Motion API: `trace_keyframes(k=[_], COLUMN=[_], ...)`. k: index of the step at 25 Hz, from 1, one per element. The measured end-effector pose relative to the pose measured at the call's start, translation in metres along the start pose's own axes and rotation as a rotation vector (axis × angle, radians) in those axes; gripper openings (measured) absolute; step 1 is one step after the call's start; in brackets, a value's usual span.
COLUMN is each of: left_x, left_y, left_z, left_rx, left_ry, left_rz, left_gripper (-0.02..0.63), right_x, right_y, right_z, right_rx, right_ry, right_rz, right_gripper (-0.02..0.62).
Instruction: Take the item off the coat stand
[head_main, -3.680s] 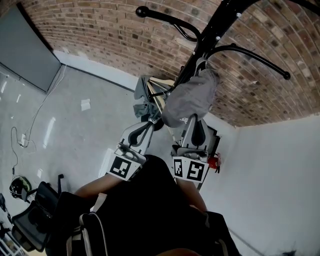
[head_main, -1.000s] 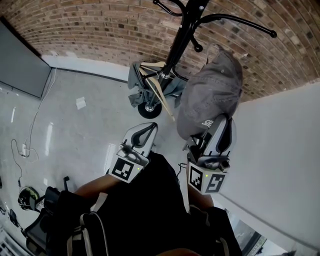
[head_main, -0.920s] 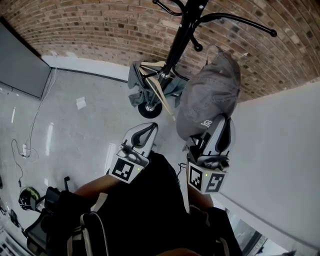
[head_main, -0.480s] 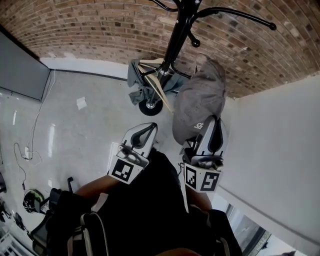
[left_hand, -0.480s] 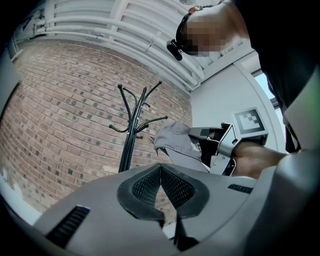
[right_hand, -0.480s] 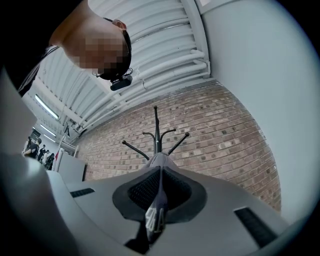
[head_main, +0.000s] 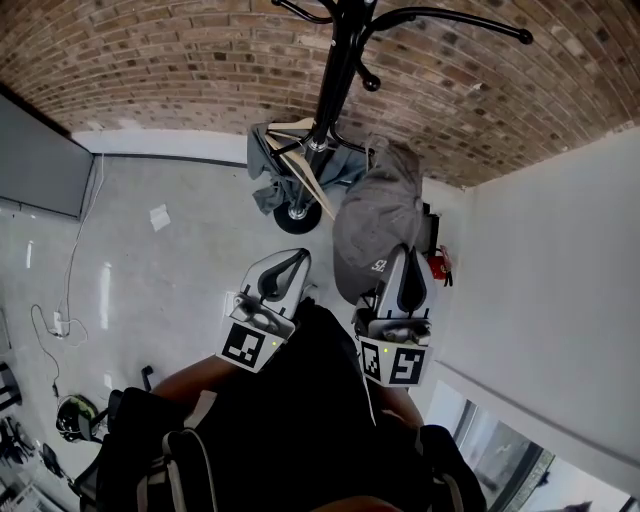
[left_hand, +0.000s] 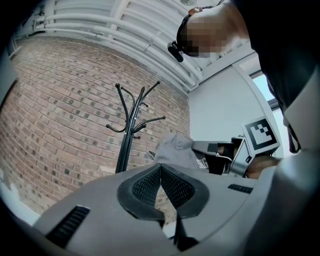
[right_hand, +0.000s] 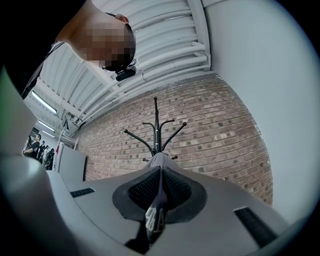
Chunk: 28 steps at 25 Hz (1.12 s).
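Cap has come clear of the coat stand, now at eleven o'clock from it. My right gripper pinches its edge; my left gripper sits closed on nothing. I judge removal done.

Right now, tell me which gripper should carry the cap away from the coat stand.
Right. The right gripper is shut on the brim of the grey cap, which hangs clear of the coat stand. The left gripper is shut and empty beside it, so it would probably need a handover first.
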<state>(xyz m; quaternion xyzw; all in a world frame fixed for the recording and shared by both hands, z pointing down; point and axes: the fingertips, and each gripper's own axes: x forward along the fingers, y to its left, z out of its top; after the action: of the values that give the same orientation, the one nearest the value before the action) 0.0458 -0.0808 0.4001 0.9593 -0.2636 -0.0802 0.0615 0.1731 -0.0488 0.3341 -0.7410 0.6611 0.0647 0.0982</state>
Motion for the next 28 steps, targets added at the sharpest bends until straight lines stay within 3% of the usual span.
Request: trace_keyframes(k=[16, 28], left_x=[0.000, 0.009], left_y=[-0.006, -0.012], left_z=[-0.002, -0.003], left_rx=[-0.011, -0.028], left_ry=[0.007, 0.009], left_rz=[-0.035, -0.064], left_gripper=[0.018, 0.018], right_x=[-0.019, -0.017], right_y=[0.017, 0.010], right_z=[-0.034, -0.038], right_rx=[-0.035, -0.045], right_ry=[0.092, 0.093], right_rz=[0.006, -0.008], right_gripper=[0.029, 0.029])
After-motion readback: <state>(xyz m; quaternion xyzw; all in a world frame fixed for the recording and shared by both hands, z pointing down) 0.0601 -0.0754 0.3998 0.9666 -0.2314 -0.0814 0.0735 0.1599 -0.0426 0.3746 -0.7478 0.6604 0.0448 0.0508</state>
